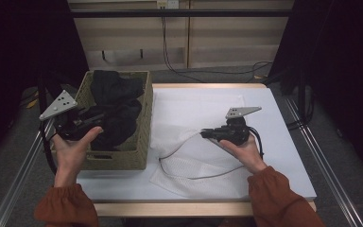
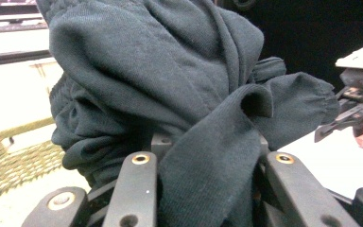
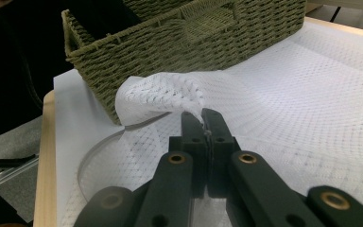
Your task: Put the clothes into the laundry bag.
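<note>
From the high view, the left gripper [image 1: 87, 124] hung over the woven basket [image 1: 144, 118], its jaws clamped on a dark garment [image 1: 116, 101] still partly inside. The right gripper [image 1: 207, 134] lay low on the table [image 1: 283, 142], pinching the white mesh bag [image 1: 194, 165] beside the basket. Both forearms reached in from the near edge, palms cupping the tools.

In the left gripper view, the garment [image 2: 170, 94] bunched thickly between the 2 jaws. To do this well, it probably needed lifting clear of the basket rim before moving across.

In the right gripper view, the jaws were closed on the bag's edge [image 3: 170, 97], raising it; keeping that mouth up would likely help.
</note>
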### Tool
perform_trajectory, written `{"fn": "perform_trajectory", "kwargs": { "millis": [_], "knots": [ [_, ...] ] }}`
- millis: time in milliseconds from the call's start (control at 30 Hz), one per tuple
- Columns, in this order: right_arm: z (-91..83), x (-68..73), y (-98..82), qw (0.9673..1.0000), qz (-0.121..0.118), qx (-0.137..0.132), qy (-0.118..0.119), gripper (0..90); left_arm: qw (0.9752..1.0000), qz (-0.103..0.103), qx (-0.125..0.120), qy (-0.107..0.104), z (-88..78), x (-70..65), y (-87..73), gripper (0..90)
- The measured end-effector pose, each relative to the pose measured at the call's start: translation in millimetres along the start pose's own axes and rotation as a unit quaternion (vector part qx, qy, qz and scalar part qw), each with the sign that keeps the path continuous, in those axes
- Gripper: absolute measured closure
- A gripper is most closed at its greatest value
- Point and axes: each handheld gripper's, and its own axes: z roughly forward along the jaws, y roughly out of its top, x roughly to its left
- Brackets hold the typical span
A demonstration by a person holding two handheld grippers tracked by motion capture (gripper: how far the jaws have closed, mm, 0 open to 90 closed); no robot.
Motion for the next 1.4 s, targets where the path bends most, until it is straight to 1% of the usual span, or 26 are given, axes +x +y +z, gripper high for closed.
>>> {"fn": "perform_trajectory", "kwargs": {
  "millis": [33, 67, 200, 233, 333, 367, 433, 500, 533, 567, 667, 700, 733, 767, 833, 900, 933, 967, 1033, 1100, 1167, 1200, 1300, 1333, 1400],
  "knots": [
    [0.4, -0.3, -0.2, 1.0, -0.001, 0.001, 0.0, 89.5, 1.0, 0.0, 0.001, -0.001, 0.4, -2.1, 1.3, 67.7],
    [0.8, -0.3, -0.3, 1.0, -0.001, 0.001, 0.0, 89.5, 1.0, 0.002, -0.002, -0.008, 0.9, -3.9, 2.4, 67.7],
    [0.6, -0.6, -0.2, 1.0, -0.001, 0.001, 0.001, 89.6, 0.9999, 0.009, 0.001, -0.014, 3.4, -9.5, 4.1, 67.7],
    [0.5, -0.7, -0.1, 1.0, -0.001, 0.001, 0.001, 89.5, 0.9997, 0.007, -0.003, -0.022, 4.6, -10.7, 4.3, 67.7],
    [-0.1, -1.5, -0.1, 1.0, 0.001, 0.001, 0.001, 89.5, 0.9996, 0.012, -0.004, -0.025, 6.2, -15.9, 6.4, 67.7],
    [-0.1, -1.8, -0.2, 1.0, 0.0, 0.001, 0.0, 89.5, 0.9994, 0.011, -0.006, -0.032, 6.1, -17.9, 7.4, 67.8],
    [-0.2, -2.0, -0.2, 1.0, 0.002, 0.0, 0.0, 89.5, 0.9993, 0.012, -0.011, -0.034, 5.9, -21.4, 9.3, 67.7],
    [-0.2, -2.1, -0.2, 1.0, 0.002, 0.001, 0.0, 89.5, 0.9989, 0.01, -0.015, -0.043, 4.6, -25.6, 11.6, 67.7],
    [-0.5, -1.9, 0.0, 1.0, 0.002, 0.0, 0.001, 89.5, 0.9991, 0.011, -0.014, -0.039, 3.8, -27.6, 12.4, 67.7],
    [-0.6, -1.9, 0.1, 1.0, 0.002, 0.0, 0.001, 89.5, 0.9987, 0.012, -0.016, -0.046, 3.9, -29.2, 12.9, 67.7],
    [-0.6, -2.5, 0.3, 1.0, 0.003, 0.0, 0.001, 89.5, 0.9985, 0.02, -0.014, -0.05, 3.4, -34.3, 15.1, 67.7],
    [-0.3, -2.4, 0.3, 1.0, 0.003, 0.001, 0.002, 89.5, 0.9984, 0.018, -0.019, -0.051, 3.8, -35.8, 15.4, 67.7],
    [-0.2, -2.3, 0.3, 1.0, 0.003, 0.001, 0.003, 89.5, 0.9983, 0.019, -0.018, -0.052, 3.6, -37.1, 16.3, 67.7],
    [-0.1, -2.3, 0.5, 1.0, 0.003, 0.001, 0.003, 89.5, 0.9981, 0.017, -0.022, -0.056, 4.2, -38.7, 16.9, 67.7],
    [-0.6, -2.4, 0.9, 1.0, 0.003, 0.0, 0.003, 89.5, 0.9979, 0.022, -0.023, -0.057, 4.0, -42.7, 19.7, 67.7],
    [-1.3, -2.7, 1.3, 1.0, 0.003, -0.002, 0.002, 89.5, 0.9972, 0.027, -0.026, -0.064, 3.9, -46.9, 23.0, 67.7],
    [-1.3, -2.8, 1.5, 1.0, 0.004, -0.002, 0.003, 89.5, 0.9968, 0.024, -0.029, -0.071, 4.2, -49.1, 24.8, 67.7],
    [-1.2, -3.0, 1.5, 1.0, 0.004, -0.003, 0.003, 89.5, 0.9967, 0.028, -0.029, -0.071, 4.0, -52.1, 27.2, 67.7],
    [-0.6, -3.1, 1.4, 1.0, 0.004, -0.001, 0.004, 89.5, 0.9958, 0.039, -0.031, -0.077, 4.9, -59.3, 31.8, 67.7],
    [0.1, -3.3, 1.4, 1.0, 0.004, -0.001, 0.003, 89.5, 0.9946, 0.039, -0.038, -0.089, 6.1, -64.6, 34.3, 67.7],
    [0.5, -3.2, 1.6, 1.0, 0.003, 0.0, 0.005, 89.5, 0.9926, 0.04, -0.044, -0.106, 8.4, -68.3, 33.0, 67.7],
    [0.4, -3.1, 1.7, 1.0, 0.004, -0.001, 0.004, 89.5, 0.9924, 0.036, -0.048, -0.107, 11.6, -70.2, 30.7, 67.7],
    [-0.1, -2.1, 2.5, 1.0, 0.003, -0.001, 0.005, 89.5, 0.9913, 0.035, -0.035, -0.122, 22.8, -75.4, 23.4, 67.7],
    [-0.2, -2.1, 2.7, 1.0, 0.002, -0.002, 0.005, 89.5, 0.9905, 0.029, -0.032, -0.13, 26.9, -77.8, 21.1, 67.7],
    [-0.1, -2.6, 2.9, 1.0, 0.003, -0.003, 0.006, 89.5, 0.9898, 0.035, -0.024, -0.136, 32.5, -82.1, 19.1, 67.7]
  ]
}}
